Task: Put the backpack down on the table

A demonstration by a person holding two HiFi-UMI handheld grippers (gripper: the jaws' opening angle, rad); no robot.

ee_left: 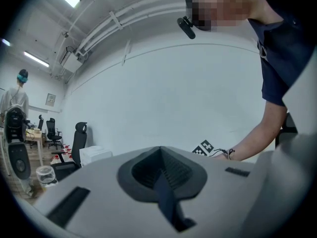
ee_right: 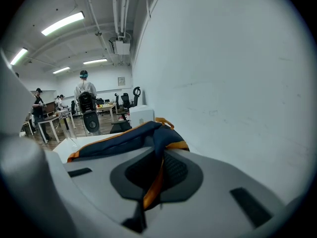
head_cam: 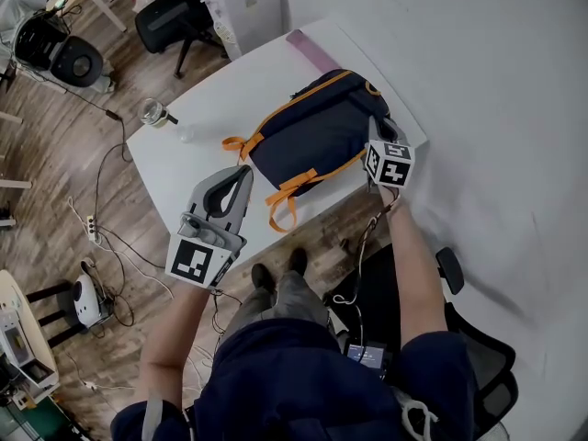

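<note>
A navy backpack (head_cam: 312, 131) with orange trim lies flat on the white table (head_cam: 175, 168), its orange straps hanging over the near edge. My right gripper (head_cam: 378, 129) is at the pack's right near side. In the right gripper view that gripper (ee_right: 157, 150) is shut on the backpack (ee_right: 119, 140), with navy fabric and an orange strap pinched between the pads. My left gripper (head_cam: 244, 173) hovers at the table's near edge, left of the straps and apart from the pack. In its own view my left gripper (ee_left: 159, 150) is shut with nothing held.
A glass jar (head_cam: 154, 113) stands at the table's left end. A pink strip (head_cam: 312, 50) lies at the far edge. A white cabinet (head_cam: 241, 3) and office chairs stand beyond. The wall (head_cam: 496, 108) runs along the right. Cables lie on the floor (head_cam: 101, 228).
</note>
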